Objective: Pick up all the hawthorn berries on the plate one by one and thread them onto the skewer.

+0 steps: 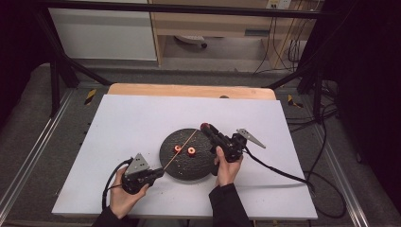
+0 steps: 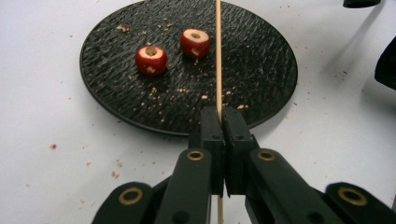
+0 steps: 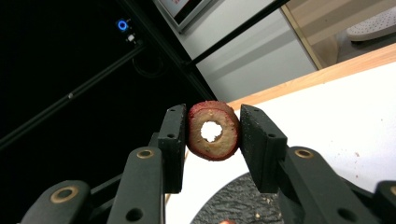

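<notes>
Black jaws of my left gripper (image 2: 219, 119) fill the bottom of the left gripper view, pressed together on a thin wooden skewer (image 2: 218, 56) that runs straight up the middle of the frame. Behind them lies a round black textured plate (image 2: 261, 60), its surface scattered with crumbs, and two red cored fruit pieces (image 2: 151, 59) sit on its upper left part, just to the left of the skewer, near each other but apart. More crumbs dot the white table (image 2: 42, 93) at lower left.

From the high view, the plate sits at centre frame with the left gripper (image 1: 158, 173) at its lower left edge and the skewer slanting across it toward the upper right. My right gripper (image 1: 204, 126) hangs over the plate's upper right edge, close to the skewer's far tip.

Its own view shows the jaws narrowed around a red-skinned fruit ring with a hollow centre (image 3: 214, 130), held above the plate. Whether the tip touches the ring I cannot tell.
</notes>
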A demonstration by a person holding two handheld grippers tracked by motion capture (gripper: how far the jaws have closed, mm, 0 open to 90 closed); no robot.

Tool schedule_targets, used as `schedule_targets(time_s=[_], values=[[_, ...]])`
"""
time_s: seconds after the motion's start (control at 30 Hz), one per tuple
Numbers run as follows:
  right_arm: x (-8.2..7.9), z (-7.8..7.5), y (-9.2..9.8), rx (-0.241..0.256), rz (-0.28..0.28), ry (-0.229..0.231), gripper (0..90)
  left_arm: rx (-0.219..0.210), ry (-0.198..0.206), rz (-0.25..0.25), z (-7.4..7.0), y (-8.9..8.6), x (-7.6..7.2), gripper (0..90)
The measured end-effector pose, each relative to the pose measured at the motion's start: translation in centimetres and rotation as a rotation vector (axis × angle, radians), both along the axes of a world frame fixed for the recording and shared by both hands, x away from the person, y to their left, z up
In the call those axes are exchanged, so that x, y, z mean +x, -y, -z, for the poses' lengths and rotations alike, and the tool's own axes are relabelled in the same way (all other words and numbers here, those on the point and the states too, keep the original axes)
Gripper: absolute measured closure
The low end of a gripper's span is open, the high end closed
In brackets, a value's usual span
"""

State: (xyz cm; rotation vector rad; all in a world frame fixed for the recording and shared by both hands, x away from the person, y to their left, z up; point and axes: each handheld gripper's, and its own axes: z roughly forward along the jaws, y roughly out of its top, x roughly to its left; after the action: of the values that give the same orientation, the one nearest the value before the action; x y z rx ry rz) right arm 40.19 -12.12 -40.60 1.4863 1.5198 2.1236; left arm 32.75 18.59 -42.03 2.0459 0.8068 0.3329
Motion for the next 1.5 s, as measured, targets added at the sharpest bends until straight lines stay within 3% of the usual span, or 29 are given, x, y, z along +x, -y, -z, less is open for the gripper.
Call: schedule_targets(time_s=[0.6, 1.1, 1.5], values=[[0.2, -0.4, 0.1, 0.102, 0.032, 0.011, 62.9, -0.013, 0.014, 0.016, -0.5, 2.0, 0.0, 88.3], [0.0, -0.1, -0.2, 0.130, 0.024, 0.010, 62.9, -0.042, 0.029, -0.026, -0.6, 2.8, 0.0, 88.3], [-0.2, 0.3, -0.5, 0.138, 0.014, 0.006, 63.0, -0.042, 0.032, -0.051, -0.8, 3.9, 0.3, 88.4]])
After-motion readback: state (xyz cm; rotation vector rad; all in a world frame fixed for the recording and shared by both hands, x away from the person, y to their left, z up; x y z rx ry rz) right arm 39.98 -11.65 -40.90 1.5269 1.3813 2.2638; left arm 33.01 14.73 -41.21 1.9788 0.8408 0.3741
